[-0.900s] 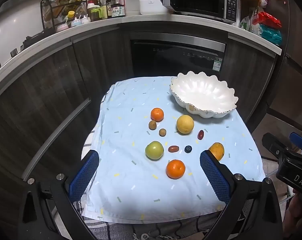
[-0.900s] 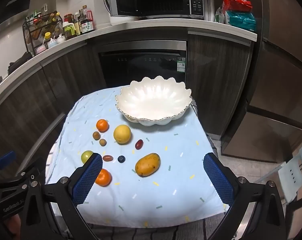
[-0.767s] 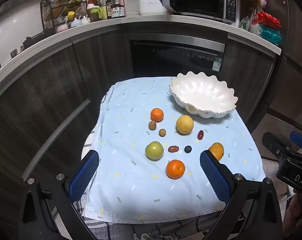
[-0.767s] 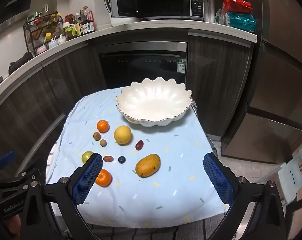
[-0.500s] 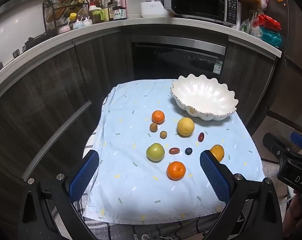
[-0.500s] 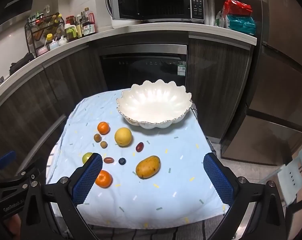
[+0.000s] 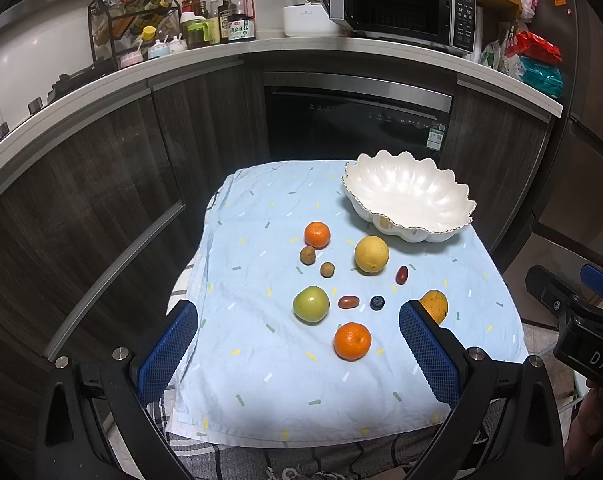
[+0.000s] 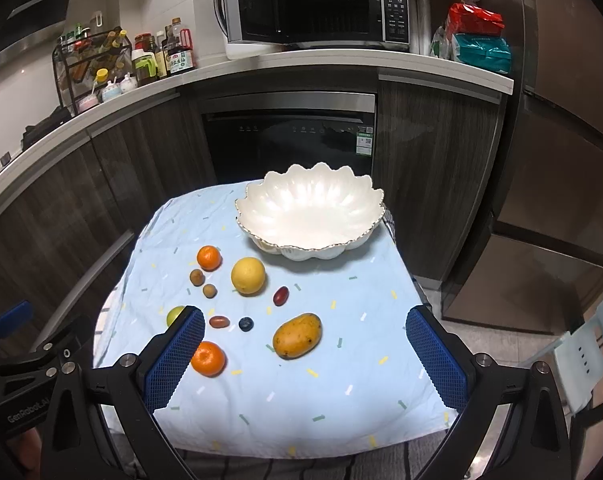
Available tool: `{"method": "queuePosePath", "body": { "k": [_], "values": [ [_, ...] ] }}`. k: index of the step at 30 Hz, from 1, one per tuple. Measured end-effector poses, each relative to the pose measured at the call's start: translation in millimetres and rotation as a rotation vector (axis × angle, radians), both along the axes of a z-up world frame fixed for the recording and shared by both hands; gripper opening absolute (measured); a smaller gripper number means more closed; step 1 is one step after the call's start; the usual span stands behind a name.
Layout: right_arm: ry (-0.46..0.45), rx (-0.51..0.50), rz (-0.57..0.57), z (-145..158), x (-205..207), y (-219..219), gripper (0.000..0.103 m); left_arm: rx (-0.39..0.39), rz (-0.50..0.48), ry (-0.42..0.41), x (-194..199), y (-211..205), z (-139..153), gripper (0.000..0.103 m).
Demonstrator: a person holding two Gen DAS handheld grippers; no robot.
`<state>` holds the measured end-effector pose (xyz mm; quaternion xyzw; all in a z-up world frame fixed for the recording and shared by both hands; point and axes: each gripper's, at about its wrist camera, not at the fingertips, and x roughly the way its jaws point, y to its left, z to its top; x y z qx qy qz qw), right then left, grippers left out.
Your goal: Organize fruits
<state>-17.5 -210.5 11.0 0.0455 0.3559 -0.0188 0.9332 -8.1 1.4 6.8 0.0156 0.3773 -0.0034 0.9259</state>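
A white scalloped bowl [image 7: 409, 200] [image 8: 309, 216] stands empty at the far right of a light blue cloth [image 7: 261, 360] [image 8: 341, 392]. Loose on the cloth lie two oranges [image 7: 352, 341] [image 7: 317, 234], a yellow citrus [image 7: 371, 254] [image 8: 248, 275], a green apple [image 7: 311, 304], a mango [image 8: 297, 336] [image 7: 435, 305], two small brown fruits [image 7: 307, 255], two red dates [image 7: 348, 302] and a blueberry [image 7: 377, 302]. My left gripper [image 7: 299, 350] is open and empty above the near edge. My right gripper [image 8: 305, 356] is open and empty, near the mango.
A dark cabinet front and dishwasher [image 7: 357, 128] stand behind the table. The counter above carries a microwave [image 8: 317, 12], bottles and a spice rack [image 7: 133, 28]. A fridge [image 8: 561, 120] is at the right. A pale chair [image 8: 593, 344] is near right.
Both grippers have risen and tilted slightly, so the table sits lower in both views. The fruits and bowl have not moved.
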Motion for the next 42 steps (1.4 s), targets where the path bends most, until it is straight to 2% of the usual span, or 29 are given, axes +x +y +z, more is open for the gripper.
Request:
{"method": "queuePosePath", "body": {
  "k": [42],
  "values": [
    [-0.018, -0.001, 0.009, 2.7, -4.7, -0.4, 0.102, 0.001, 0.004, -0.012, -4.6, 2.0, 9.8, 0.102]
  ]
}}
